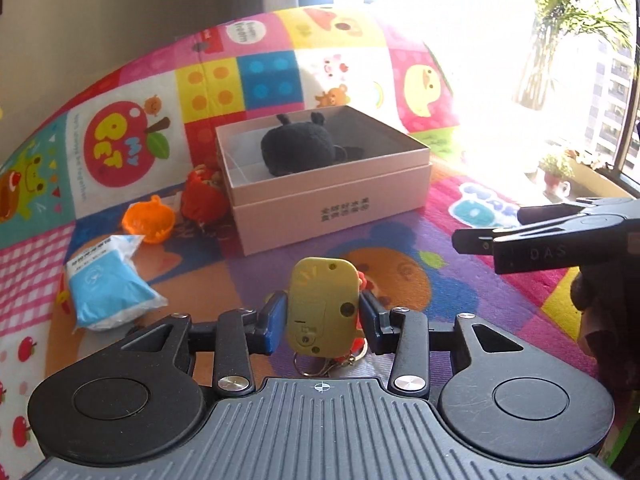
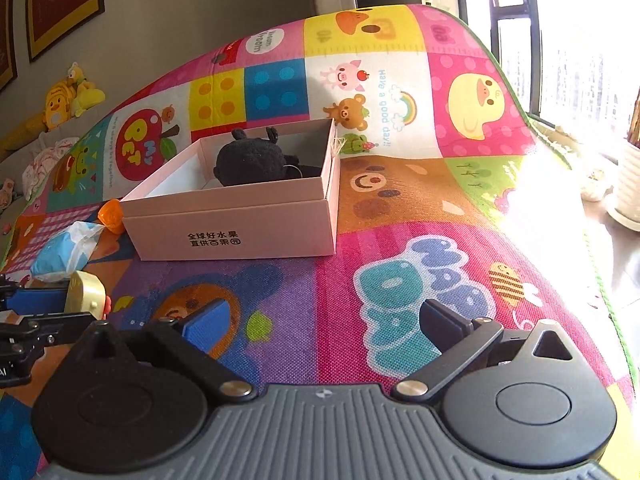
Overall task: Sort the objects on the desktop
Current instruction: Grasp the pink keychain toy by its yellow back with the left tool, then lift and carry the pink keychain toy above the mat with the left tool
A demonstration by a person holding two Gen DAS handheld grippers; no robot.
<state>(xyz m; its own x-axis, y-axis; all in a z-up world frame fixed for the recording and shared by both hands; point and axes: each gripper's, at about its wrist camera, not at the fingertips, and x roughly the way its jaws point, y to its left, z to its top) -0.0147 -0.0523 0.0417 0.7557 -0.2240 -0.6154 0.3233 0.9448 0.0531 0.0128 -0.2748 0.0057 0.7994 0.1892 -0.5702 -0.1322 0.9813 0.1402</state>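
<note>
Strong daylight pours in from the window [image 1: 580,80] at the right of both views, bleaching it to near white and washing glare over the near edge of the play mat [image 2: 400,240]. The wall [image 1: 160,0] stays dim. Fisheye bending curves the mat's edges; centres are sharp, and the box [image 2: 236,216] interior holds soft shadow.

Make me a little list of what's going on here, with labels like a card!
surface: colourful play mat
left gripper: shut on a yellow toy with a key ring
right gripper: open, holding nothing
box: pink, open, black plush inside
left of box: orange cup, red toy, blue packet
</note>
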